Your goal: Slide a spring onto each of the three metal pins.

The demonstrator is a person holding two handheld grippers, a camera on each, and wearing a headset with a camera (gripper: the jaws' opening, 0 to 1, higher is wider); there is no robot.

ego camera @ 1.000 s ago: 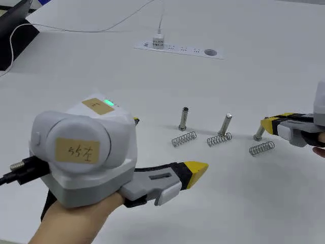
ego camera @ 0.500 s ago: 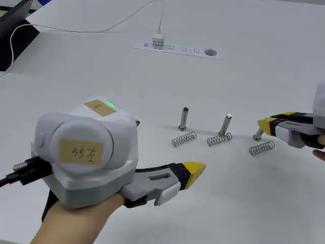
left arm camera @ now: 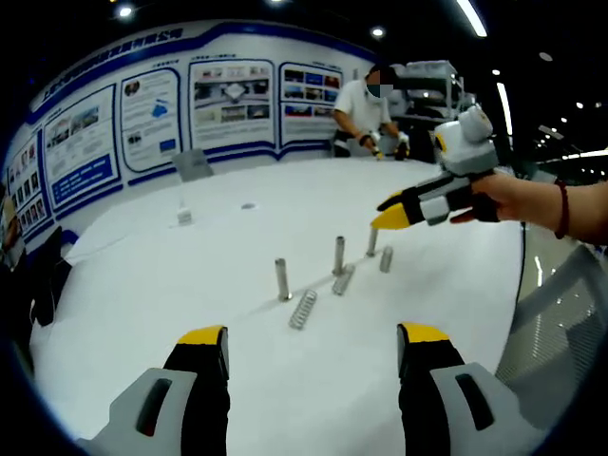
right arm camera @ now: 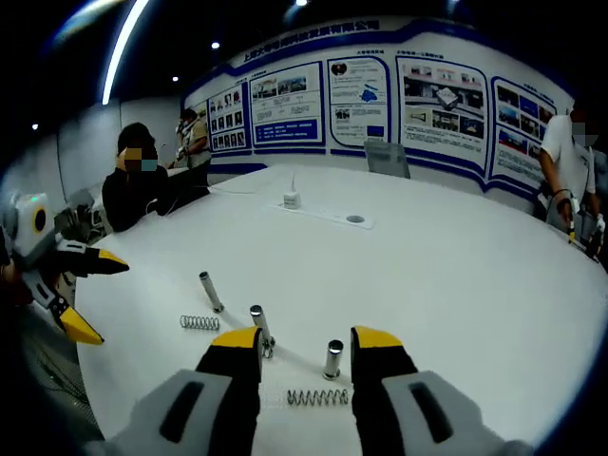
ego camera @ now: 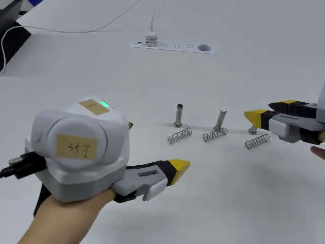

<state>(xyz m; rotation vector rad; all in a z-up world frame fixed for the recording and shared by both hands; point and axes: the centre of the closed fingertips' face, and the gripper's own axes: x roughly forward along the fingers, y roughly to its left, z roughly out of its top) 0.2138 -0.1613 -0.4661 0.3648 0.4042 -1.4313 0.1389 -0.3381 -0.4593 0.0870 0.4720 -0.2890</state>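
Pin (right arm camera: pixel 332 359) stands between parted jaws of right gripper (right arm camera: pixel 304 338), apparently untouched

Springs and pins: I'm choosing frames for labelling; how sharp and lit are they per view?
Head view: even light, soft shadows, pins and springs crisp. Left gripper view: fisheye curves the table; springs small, dimmer. Right gripper view: dim hall, ceiling-light glare, nearest pin clear by the right claw.

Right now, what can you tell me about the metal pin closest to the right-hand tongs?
The pin is a short, silvery metal cylinder standing on end on the white table, the rightmost of three in the head view. It is bare: its spring lies flat on the table just beside it. The right tongs hover close to it, open and not gripping it.
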